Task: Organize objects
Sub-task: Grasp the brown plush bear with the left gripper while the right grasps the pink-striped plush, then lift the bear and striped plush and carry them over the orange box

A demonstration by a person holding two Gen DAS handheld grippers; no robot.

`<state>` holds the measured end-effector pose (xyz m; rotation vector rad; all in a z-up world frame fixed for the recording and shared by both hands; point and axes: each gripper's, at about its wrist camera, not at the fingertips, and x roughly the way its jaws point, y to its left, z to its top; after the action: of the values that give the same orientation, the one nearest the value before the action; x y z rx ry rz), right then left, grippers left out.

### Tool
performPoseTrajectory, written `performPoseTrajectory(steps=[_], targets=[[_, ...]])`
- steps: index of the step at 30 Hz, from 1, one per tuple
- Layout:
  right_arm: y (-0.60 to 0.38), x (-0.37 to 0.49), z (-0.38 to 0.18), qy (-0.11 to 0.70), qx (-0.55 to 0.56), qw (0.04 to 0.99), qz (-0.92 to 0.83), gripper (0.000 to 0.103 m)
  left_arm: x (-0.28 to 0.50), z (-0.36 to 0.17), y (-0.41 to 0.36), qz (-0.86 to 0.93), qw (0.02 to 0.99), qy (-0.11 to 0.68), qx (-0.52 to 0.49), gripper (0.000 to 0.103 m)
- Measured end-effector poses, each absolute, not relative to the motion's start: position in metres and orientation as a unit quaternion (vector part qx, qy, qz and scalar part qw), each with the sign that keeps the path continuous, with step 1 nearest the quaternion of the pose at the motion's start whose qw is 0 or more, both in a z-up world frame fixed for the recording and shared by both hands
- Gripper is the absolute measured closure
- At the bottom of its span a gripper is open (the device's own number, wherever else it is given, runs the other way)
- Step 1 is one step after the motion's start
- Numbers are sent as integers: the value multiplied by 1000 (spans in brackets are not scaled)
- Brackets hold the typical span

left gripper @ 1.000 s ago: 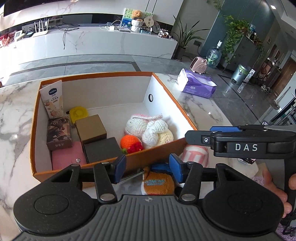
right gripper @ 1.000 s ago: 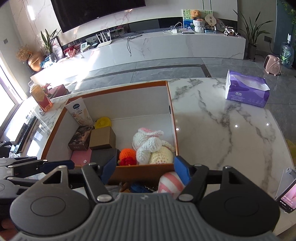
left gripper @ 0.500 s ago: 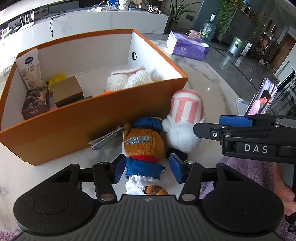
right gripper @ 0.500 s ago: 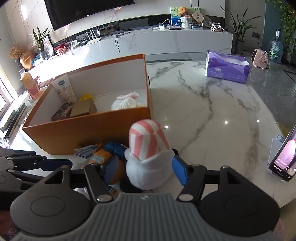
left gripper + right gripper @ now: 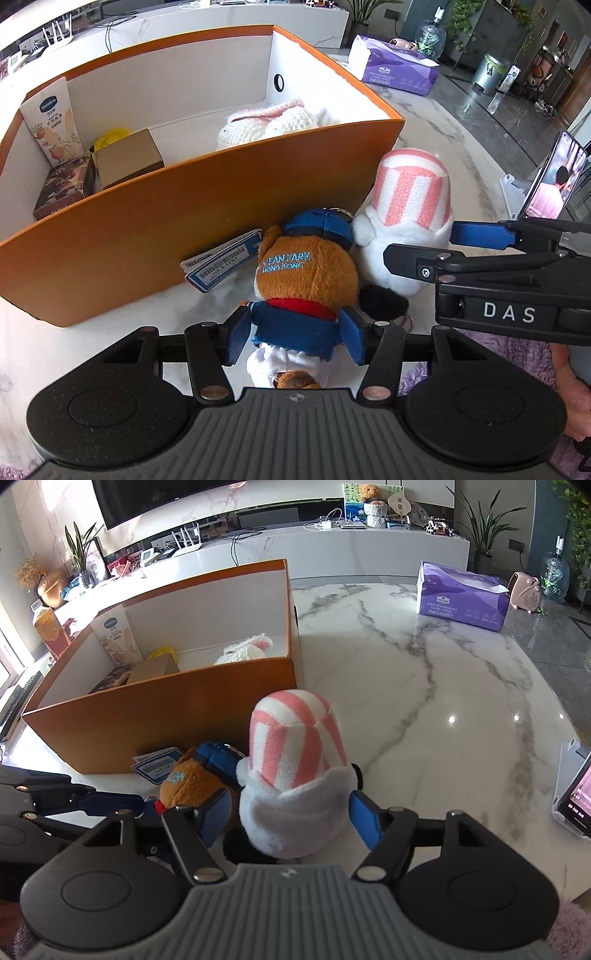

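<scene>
1. Left tool (image 5: 295, 338), seen from its own wrist camera, has its blue fingers (image 5: 238, 341) spread on either side of the brown plush bear (image 5: 304, 273), flanking the blue jacket without clearly pinching it. The bear lies on the marble tabletop (image 5: 436, 122) just in front of the orange box (image 5: 192, 218), its paper tag (image 5: 218, 264) beside the box wall. Touching the bear is the pink-striped plush (image 5: 410, 199).

2. Right tool (image 5: 290, 818), from its wrist camera, sits released, blue fingers (image 5: 364, 819) straddling the pink-striped plush (image 5: 295, 753) at its white base. Near the box (image 5: 159, 716), the bear (image 5: 192, 782) lies just beside this plush; the left tool (image 5: 110, 801) reaches in from the side.
</scene>
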<state>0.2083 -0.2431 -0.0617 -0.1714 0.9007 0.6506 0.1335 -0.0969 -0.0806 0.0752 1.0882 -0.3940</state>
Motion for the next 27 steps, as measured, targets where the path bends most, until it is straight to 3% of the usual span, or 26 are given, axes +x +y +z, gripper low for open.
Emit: performPoseTrajectory(steps=[20, 27], targets=[[-230, 228, -82, 444, -82, 845, 285, 25, 140, -91, -97, -196, 832, 518, 28, 34], [-228, 228, -84, 444, -85, 848, 278, 32, 142, -98, -96, -199, 829, 522, 12, 35]])
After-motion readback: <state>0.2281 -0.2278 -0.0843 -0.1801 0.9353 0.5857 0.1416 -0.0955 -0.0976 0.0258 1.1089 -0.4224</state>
